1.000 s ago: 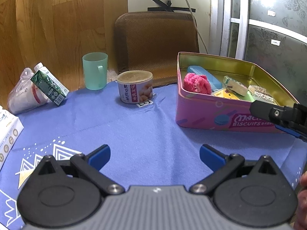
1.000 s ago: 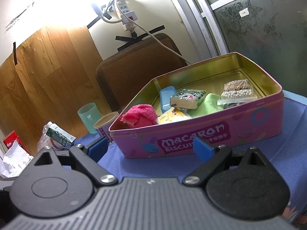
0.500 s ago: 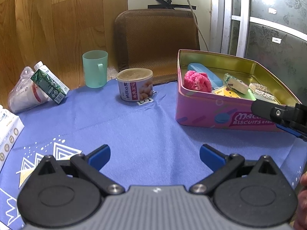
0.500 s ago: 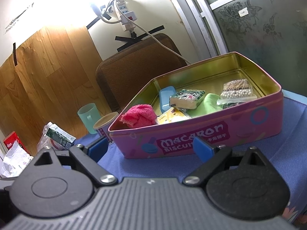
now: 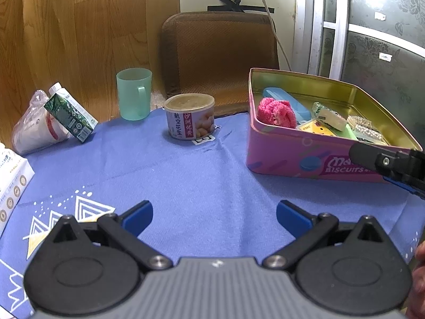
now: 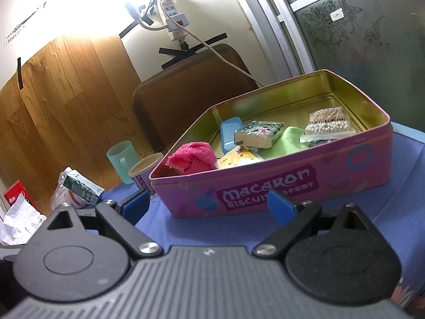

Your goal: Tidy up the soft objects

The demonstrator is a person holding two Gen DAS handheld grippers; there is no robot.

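My left gripper (image 5: 214, 216) released over table (image 5: 202, 175) | my right gripper (image 6: 208, 204) released, empty | pink tin (image 6: 279, 186) at 12 o'clock holds pink towel (image 6: 192, 158)

Ahead of the left tongs (image 5: 214, 216), whose jaws stand wide apart with nothing between them, a broad stretch of blue tablecloth (image 5: 202, 180) on the table lies bare as far as the peanut can (image 5: 189, 116), with the green cup (image 5: 134, 93) and the tilted milk carton (image 5: 69, 115) farther back and left. To the right the pink biscuit tin (image 5: 305, 156) walls off that side, and the right tongs (image 6: 208, 204), also spread wide, sit just before its front wall (image 6: 268, 188). The tin's open top gives way in from above, though its floor is crowded by the pink towel (image 6: 192, 157), blue case (image 6: 229, 132), wrapped sponge (image 6: 259, 133), green cloth (image 6: 288, 143) and bead packet (image 6: 328, 122); only the far corner (image 6: 332, 98) shows bare gold.
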